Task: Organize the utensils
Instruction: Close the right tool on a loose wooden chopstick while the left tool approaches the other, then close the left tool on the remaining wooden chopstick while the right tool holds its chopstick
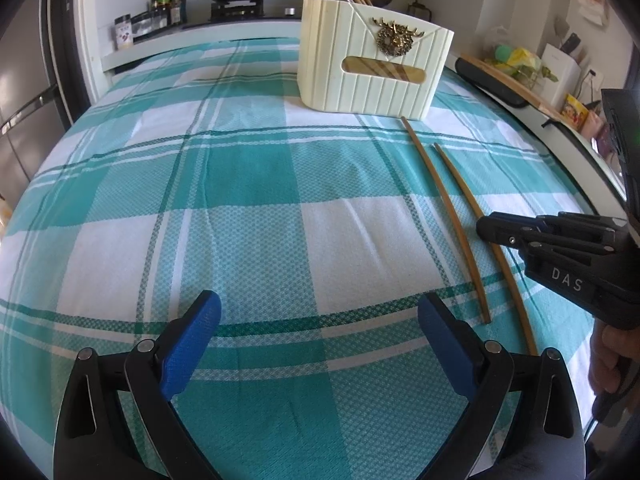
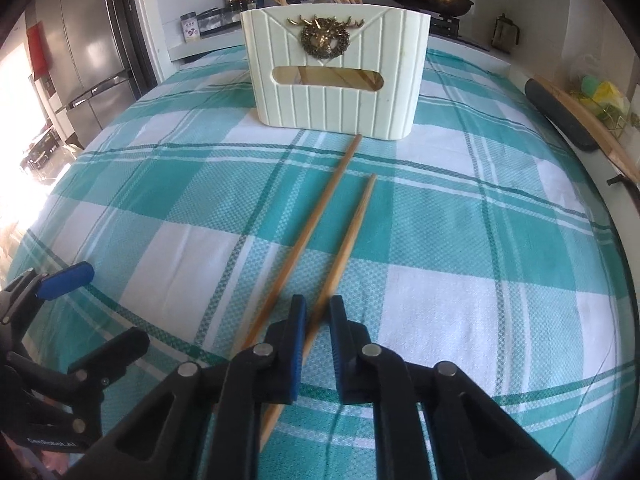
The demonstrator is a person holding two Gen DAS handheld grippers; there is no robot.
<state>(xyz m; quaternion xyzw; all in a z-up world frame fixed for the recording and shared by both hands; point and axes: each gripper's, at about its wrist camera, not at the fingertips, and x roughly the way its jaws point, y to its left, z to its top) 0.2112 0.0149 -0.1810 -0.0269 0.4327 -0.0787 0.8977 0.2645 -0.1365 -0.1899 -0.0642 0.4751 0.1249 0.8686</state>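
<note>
The right stick lies on the cloth, its near part between the right gripper pads, tip pointing ahead at the box. The jaws look nearly shut on it, w/ little gap left. The 2nd stick lies just left of the pads, not held. To do this well: squeeze firm, lift slow & straight so the stick doesn't tip, keep off the other stick, then carry it ahead to the box w/ the other sticks. The left gripper hangs wide open, holding nothing.
</note>
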